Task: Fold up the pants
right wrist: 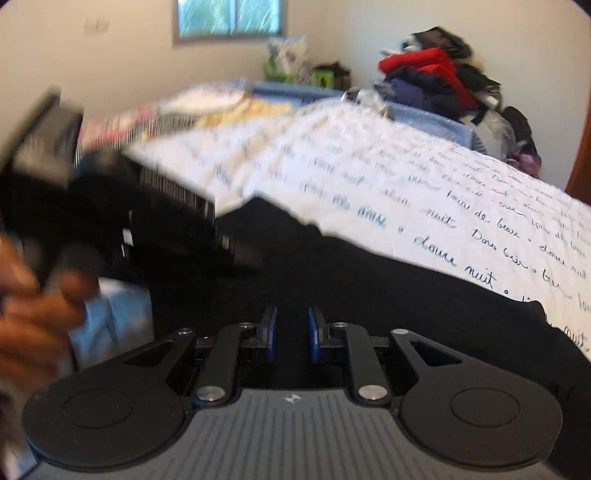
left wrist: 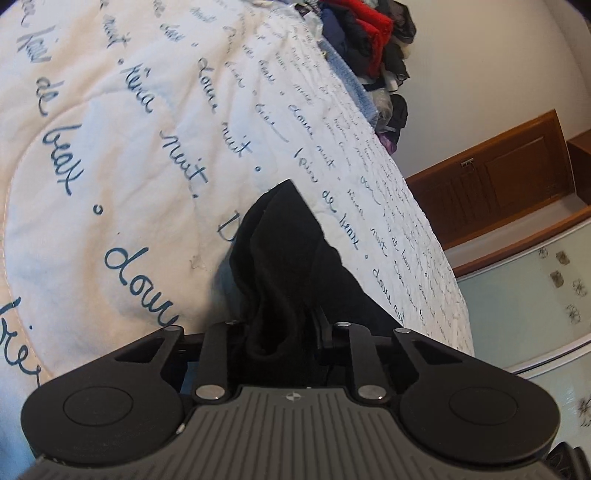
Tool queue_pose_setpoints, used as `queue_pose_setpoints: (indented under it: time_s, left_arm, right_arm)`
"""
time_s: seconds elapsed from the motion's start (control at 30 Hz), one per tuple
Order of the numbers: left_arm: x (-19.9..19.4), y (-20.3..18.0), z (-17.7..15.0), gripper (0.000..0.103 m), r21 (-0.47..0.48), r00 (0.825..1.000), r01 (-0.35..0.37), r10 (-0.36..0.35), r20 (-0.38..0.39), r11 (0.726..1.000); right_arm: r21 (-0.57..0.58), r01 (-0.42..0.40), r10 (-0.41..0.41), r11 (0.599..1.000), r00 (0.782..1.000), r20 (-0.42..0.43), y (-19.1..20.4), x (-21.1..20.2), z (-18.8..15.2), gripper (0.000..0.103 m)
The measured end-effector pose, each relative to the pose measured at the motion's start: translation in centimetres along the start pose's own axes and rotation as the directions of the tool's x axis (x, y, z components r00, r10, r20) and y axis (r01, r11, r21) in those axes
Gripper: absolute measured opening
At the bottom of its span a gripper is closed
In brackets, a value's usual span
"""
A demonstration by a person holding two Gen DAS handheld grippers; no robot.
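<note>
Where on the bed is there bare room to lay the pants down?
Bare quilt spreads left of the pants bunched in the left tongs. Crowded: the clothes pile at the far end, and the near edge, where pants cover the quilt ahead of the open right tongs.

The left wrist view sits close over the bed, tilted, looking along it toward the clothes pile at upper right. The right wrist view looks low across the same bed toward the window; both share the quilt and pile.
</note>
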State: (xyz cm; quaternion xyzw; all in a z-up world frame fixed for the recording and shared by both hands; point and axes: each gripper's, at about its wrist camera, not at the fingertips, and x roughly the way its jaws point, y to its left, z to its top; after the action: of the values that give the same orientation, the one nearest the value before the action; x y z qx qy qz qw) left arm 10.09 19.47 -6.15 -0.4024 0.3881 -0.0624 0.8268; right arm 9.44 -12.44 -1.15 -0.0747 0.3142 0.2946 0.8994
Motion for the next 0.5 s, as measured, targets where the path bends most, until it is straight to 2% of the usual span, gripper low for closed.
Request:
queue_pose_setpoints:
  time_s: [0.1,0.23,0.37,0.5]
  left_arm:
    - [-1.0,-1.8,-0.9,0.026,0.073,0.998,-0.023,0.019,0.054,0.997]
    - [-2.4,-4.6,-2.4,0.026,0.177,0.991,-0.054,0.032,0.127,0.983]
    - [-3.0,-7.6,-4.3,0.025,0.283,0.983,-0.079,0.028,0.18,0.956]
    - [-3.4,-9.9,-6.3,0.026,0.362,0.974,-0.114,0.033,0.223,0.925]
  right_arm:
    - [0.05,-0.025,0.022,0.998,0.999,0.048,-0.2,-1.1,-0.2,0.017]
    - [0.07,-0.053,0.049,0.996,0.997,0.063,-0.4,-0.7,0.3,0.018]
    - [0.092,-0.071,0.063,0.993,0.994,0.087,-0.6,-0.2,0.5,0.018]
    - [0.071,-0.063,0.054,0.995,0.991,0.122,-0.6,-1.5,0.5,0.018]
